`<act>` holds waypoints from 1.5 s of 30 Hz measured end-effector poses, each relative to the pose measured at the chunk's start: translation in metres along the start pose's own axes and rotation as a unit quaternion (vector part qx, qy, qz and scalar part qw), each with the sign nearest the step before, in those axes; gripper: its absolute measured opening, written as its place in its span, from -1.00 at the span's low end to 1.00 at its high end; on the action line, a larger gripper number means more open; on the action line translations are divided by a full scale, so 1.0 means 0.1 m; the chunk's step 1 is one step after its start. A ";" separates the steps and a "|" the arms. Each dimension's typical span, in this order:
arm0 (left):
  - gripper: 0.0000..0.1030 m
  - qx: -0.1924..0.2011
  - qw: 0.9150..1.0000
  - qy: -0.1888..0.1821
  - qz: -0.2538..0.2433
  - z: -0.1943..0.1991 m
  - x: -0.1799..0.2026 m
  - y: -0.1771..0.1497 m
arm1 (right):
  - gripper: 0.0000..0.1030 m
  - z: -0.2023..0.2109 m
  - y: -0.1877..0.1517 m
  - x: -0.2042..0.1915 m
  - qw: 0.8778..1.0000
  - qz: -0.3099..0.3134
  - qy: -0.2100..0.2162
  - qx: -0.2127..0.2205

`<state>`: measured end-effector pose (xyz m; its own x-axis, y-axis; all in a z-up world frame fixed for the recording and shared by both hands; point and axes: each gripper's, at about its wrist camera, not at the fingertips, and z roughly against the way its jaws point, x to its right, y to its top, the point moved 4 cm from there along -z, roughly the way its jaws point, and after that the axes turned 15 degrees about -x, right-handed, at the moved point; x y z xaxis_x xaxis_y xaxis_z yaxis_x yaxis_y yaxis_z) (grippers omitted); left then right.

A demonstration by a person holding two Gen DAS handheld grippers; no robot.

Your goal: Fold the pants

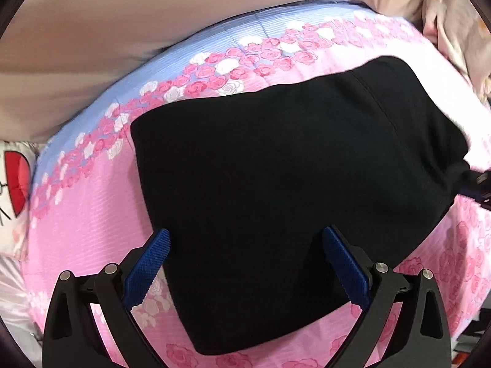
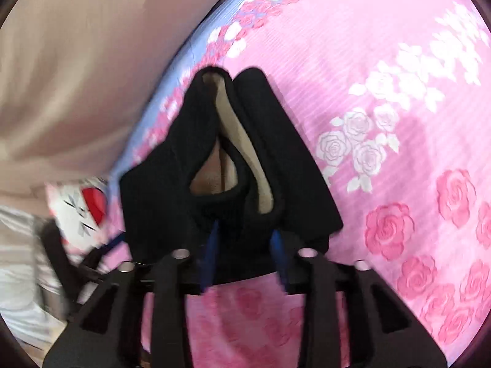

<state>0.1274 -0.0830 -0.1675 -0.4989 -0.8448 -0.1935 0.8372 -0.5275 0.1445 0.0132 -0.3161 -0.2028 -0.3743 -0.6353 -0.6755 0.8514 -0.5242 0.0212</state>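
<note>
Lying between left gripper (image 1: 245,263) fingers — black pants (image 1: 291,159)

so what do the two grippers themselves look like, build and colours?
Both look alike. The left gripper has two blue ribbed fingers on matte black linkage arms with triangular cut-outs, pinned by round silver bolts. The right gripper shows the same black linkage, silver pins and blue fingers, blurred here. No cables, markings, hands or sleeves are visible in either wrist view.
</note>
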 end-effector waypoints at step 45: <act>0.90 -0.040 0.991 -0.036 0.119 -0.20 -0.48 -0.68 | -1.00 -1.95 1.01 -2.10 0.931 0.299 -0.121 -0.171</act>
<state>0.0988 -0.0047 -0.1871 -0.2965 -0.9505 -0.0927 0.9470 -0.3052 0.1007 0.2495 -0.1252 -0.2031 0.1685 -0.8864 -0.4312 0.9857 0.1503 0.0762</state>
